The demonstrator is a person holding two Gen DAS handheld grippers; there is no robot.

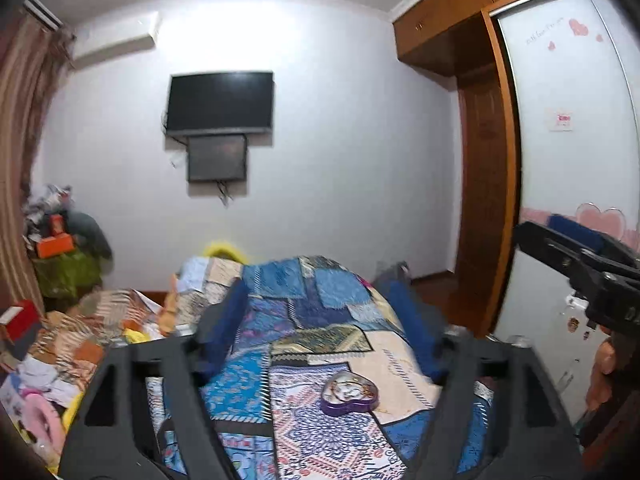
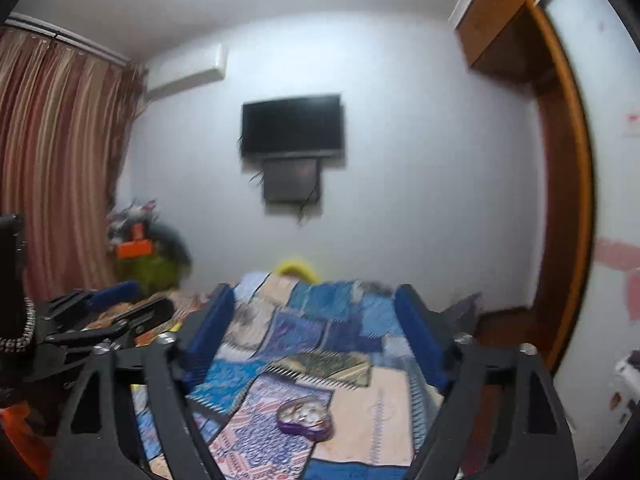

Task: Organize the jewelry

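Note:
A purple heart-shaped tin (image 1: 350, 393) with a pictured lid lies shut on the patchwork quilt (image 1: 304, 320). My left gripper (image 1: 318, 292) is open and empty, held above the bed with the tin below and between its blue-padded fingers. My right gripper (image 2: 316, 298) is also open and empty, above the same tin (image 2: 305, 417). The right gripper shows at the right edge of the left wrist view (image 1: 580, 256). The left gripper shows at the left of the right wrist view (image 2: 108, 312). A beaded strand (image 2: 26, 328) hangs at the far left edge.
Clutter of clothes and boxes (image 1: 60, 340) lies left of the bed. A television (image 1: 220, 102) hangs on the far wall. A wooden wardrobe with a sliding door (image 1: 568, 140) stands on the right. Striped curtains (image 2: 56, 160) hang on the left.

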